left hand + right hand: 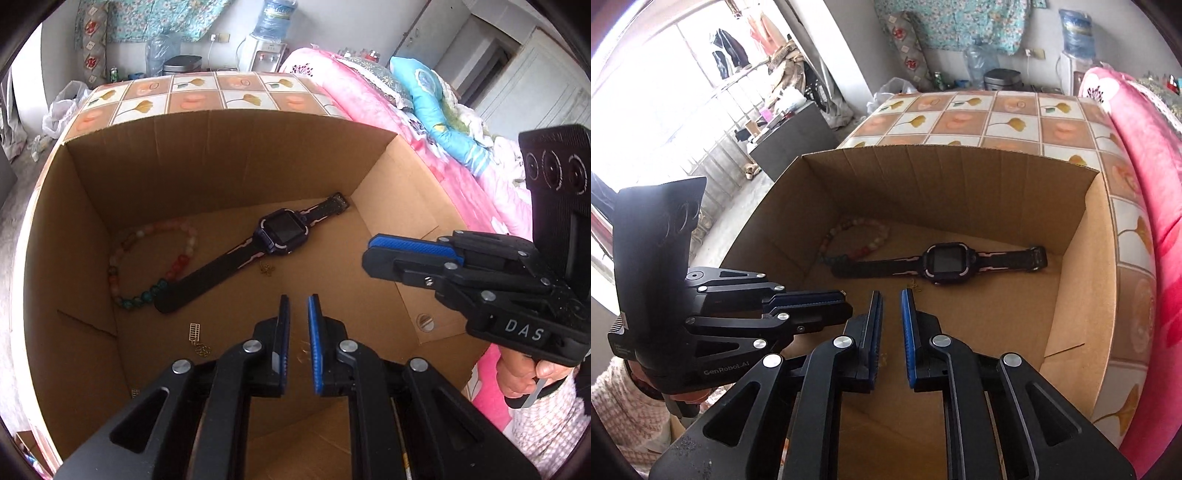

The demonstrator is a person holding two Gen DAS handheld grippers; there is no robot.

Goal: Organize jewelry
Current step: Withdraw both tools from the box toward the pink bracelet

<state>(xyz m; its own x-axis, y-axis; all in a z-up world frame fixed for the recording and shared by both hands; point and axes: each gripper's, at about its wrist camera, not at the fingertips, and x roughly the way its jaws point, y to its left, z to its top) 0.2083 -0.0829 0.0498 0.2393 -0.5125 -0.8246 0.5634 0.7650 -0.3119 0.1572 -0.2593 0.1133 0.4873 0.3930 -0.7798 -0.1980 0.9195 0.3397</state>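
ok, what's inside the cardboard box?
Cardboard box holds a smartwatch, a beaded bracelet, a gold abacus charm and a small gold piece. Near floor hidden by left gripper.

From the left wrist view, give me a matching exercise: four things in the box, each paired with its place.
Things:
1. watch
2. bead bracelet
3. gold ladder charm
4. tiny gold charm

Places:
A. curled in the far-left corner of the box
B. just below the watch case, beside the strap
C. lying diagonally across the floor, one end in the far-right corner
D. near floor, left of the left tongs

Pairs: 1-C, 2-A, 3-D, 4-B
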